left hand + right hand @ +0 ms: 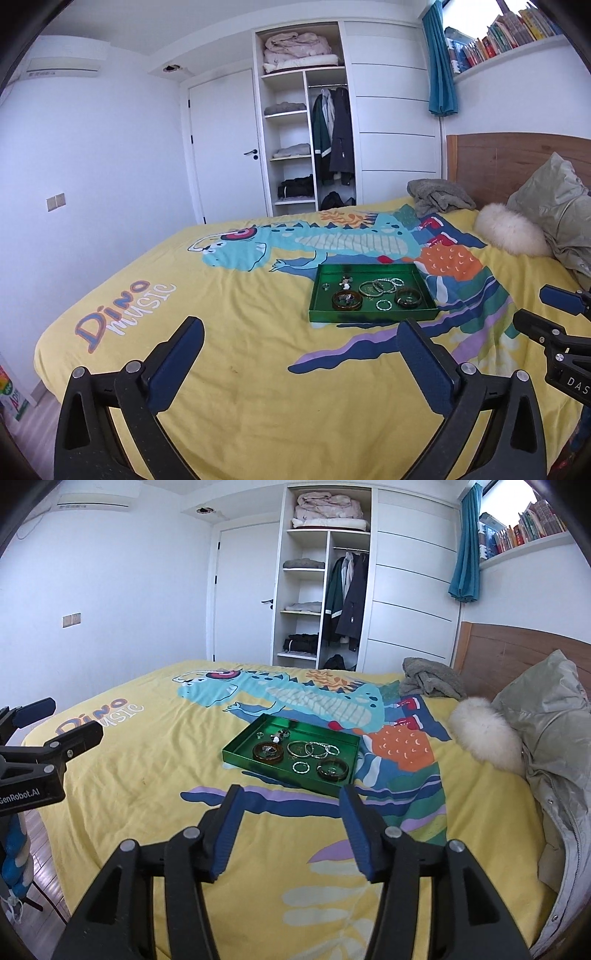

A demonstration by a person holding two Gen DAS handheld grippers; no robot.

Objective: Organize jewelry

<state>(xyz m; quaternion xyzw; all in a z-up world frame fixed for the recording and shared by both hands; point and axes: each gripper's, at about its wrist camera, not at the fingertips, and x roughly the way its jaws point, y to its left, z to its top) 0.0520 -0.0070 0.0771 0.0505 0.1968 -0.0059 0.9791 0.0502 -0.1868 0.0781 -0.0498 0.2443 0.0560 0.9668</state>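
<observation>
A green tray (pixel 373 316) lies on the yellow dinosaur bedspread; it also shows in the right wrist view (pixel 236 757). Inside are two brown bangles (pixel 347 301) (pixel 409 297), several silver bracelets (pixel 384 285), small rings (pixel 384 305) and a small charm (pixel 346 283). In the right wrist view the bangles (pixel 268 752) (pixel 332 769) and silver bracelets (pixel 314 748) lie the same way. My left gripper (pixel 301 338) is open and empty, above the bed short of the tray. My right gripper (pixel 291 805) is open and empty, just in front of the tray's near edge.
A fur-trimmed grey-green jacket (pixel 546 738) and a grey cloth (pixel 432 681) lie by the wooden headboard (pixel 517 646). An open wardrobe (pixel 325 572) and a door stand beyond the bed. The bed's left edge drops to the floor (pixel 40 849).
</observation>
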